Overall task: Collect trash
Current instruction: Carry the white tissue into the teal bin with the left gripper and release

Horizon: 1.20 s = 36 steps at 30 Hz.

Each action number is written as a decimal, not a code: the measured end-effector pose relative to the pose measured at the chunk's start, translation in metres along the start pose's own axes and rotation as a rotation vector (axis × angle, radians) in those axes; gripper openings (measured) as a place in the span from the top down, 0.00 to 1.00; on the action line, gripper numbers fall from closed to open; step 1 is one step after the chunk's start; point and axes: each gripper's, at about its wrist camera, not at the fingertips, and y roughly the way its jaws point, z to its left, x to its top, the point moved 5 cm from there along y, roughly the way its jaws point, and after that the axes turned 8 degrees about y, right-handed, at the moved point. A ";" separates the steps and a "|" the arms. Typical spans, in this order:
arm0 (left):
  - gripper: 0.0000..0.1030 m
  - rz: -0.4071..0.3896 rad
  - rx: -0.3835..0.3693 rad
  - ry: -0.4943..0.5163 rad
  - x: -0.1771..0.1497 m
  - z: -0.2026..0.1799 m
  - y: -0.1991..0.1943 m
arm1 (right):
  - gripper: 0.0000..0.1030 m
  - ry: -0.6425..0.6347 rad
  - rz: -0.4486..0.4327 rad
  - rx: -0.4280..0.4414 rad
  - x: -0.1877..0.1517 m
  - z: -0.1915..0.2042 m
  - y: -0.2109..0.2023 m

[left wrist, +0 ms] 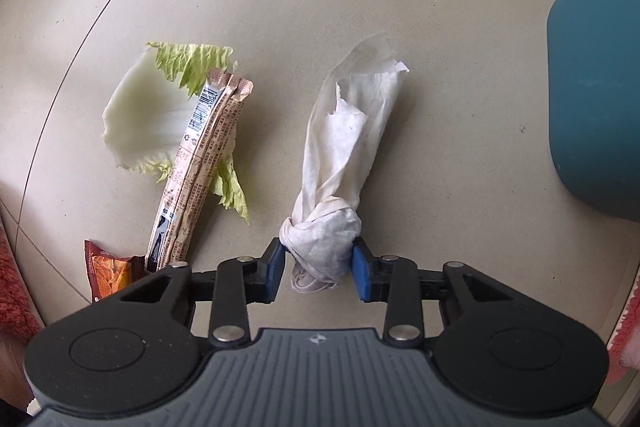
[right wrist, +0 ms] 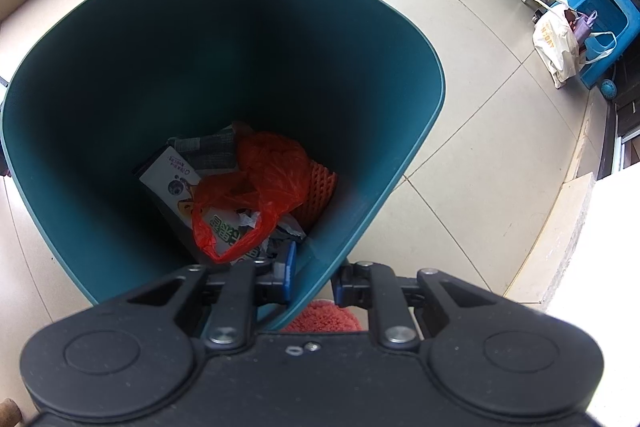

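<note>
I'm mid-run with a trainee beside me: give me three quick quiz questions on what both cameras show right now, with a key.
1. True or false: the left tool pinches the knotted tissue.
2. What does the right tool clamp? A) red bag B) bin wall C) nothing
3. Name the item lying across the cabbage leaf.

Key:
1. True; both pads press the knot.
2. B; its pads straddle the teal bin wall, and the red bag lies inside.
3. The long snack wrapper.
</note>
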 end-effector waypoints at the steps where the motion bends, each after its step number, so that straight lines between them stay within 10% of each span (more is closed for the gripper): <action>1: 0.72 -0.012 0.012 0.006 0.000 -0.001 -0.002 | 0.83 0.002 0.000 0.001 0.000 0.000 0.000; 16: 0.79 -0.107 0.018 0.031 0.003 -0.006 -0.086 | 0.83 0.005 -0.004 0.001 0.000 0.000 -0.002; 36: 0.79 -0.443 -0.094 0.218 0.042 -0.107 -0.307 | 0.83 0.003 -0.006 0.001 0.000 0.000 -0.003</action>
